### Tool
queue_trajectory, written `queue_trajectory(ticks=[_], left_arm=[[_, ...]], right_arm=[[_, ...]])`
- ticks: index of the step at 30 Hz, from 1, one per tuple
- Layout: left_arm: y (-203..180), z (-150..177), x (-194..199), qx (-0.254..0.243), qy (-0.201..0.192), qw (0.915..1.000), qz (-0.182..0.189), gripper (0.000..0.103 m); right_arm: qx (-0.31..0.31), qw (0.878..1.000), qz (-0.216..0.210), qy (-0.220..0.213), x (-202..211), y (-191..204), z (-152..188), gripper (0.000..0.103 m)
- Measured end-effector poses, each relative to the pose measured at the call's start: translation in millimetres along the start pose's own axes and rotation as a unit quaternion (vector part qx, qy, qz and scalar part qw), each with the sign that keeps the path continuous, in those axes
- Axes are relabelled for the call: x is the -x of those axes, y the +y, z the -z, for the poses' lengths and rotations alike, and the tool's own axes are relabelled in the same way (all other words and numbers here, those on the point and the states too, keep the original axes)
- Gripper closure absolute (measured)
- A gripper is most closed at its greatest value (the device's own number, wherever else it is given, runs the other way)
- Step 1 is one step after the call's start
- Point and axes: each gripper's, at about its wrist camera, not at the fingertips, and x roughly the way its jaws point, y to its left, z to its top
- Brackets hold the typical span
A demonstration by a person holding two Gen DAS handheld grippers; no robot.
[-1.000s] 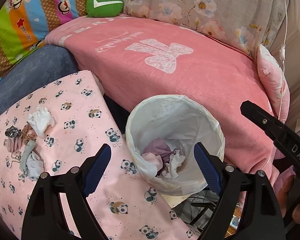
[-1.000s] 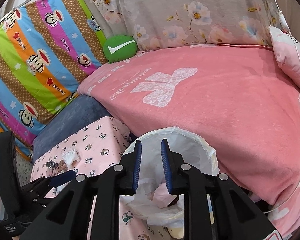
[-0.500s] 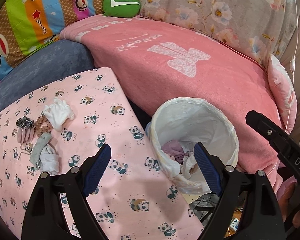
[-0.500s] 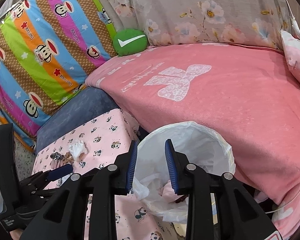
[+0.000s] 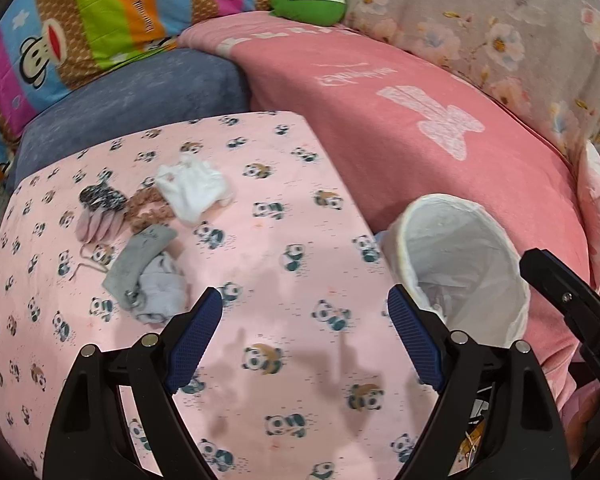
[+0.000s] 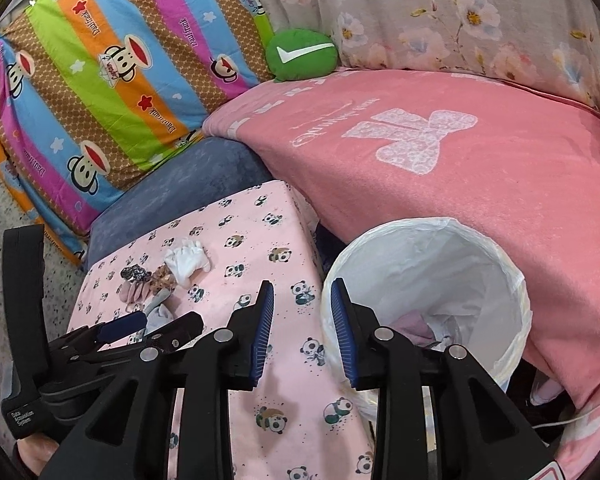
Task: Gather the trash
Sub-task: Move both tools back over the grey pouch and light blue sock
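While both grippers hang over the panda cloth (image 5: 284, 184), the scraps sit at its far left: dark wad (image 5: 102, 199), pink piece (image 5: 98, 226), brown braid (image 5: 148, 210), white glove (image 5: 194, 192), grey rag (image 5: 140, 262), pale wad (image 5: 162, 294). Left gripper (image 5: 305, 334) is spread wide, nothing between the pads (pale wad just left of its left pad). Right of the cloth, touching its edge, stands the lined bin (image 6: 424, 292), trash in the bottom. Right gripper (image 6: 302, 330) is parted narrowly, empty, over the cloth's right edge.
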Motion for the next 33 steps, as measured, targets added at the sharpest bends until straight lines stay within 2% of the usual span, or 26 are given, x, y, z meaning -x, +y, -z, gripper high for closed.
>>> queue_trajectory(ticks=[20, 30, 33], left_arm=[[114, 19, -10, 0.085, 0.019, 0.9952, -0.046, 0.022], [153, 24, -23, 0.112, 0.036, 0.9921, -0.042, 0.023], [158, 21, -29, 0.115, 0.039, 0.9922, -0.027, 0.03]], right_arm=[[0.078, 0.993, -0.046, 0.076, -65, 107, 38, 0.066], [0.1, 0.986, -0.07, 0.118, -108, 147, 58, 0.066], [0.105, 0.983, -0.075, 0.127, -119, 157, 62, 0.066]])
